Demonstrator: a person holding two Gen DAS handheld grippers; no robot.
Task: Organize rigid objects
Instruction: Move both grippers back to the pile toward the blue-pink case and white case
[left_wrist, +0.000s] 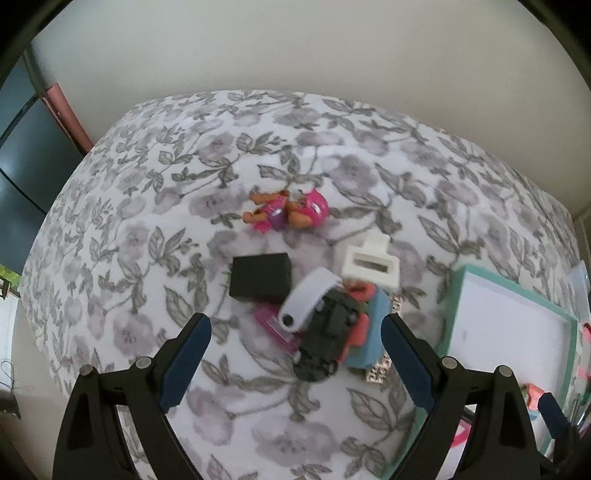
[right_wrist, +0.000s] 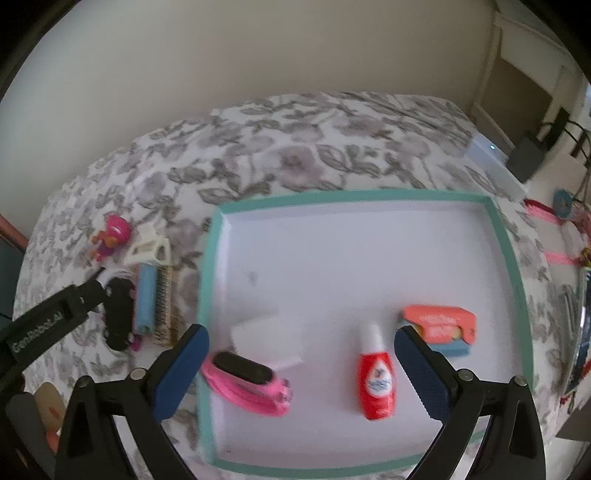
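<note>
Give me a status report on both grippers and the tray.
Left gripper open over the toy pile. Right gripper open, empty, above the tray. Red bottle, pink band, stapler in the tray. Nothing blocking.

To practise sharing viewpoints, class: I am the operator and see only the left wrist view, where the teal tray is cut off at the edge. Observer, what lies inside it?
Observer: A red bottle lies on its side on the floor of the tray.
Operator: Anything beside it?
Observer: A pink band with a black face lies near the tray's left rim.
Operator: Where is the right claw?
Observer: The right claw is open over the tray and holds nothing.
</note>
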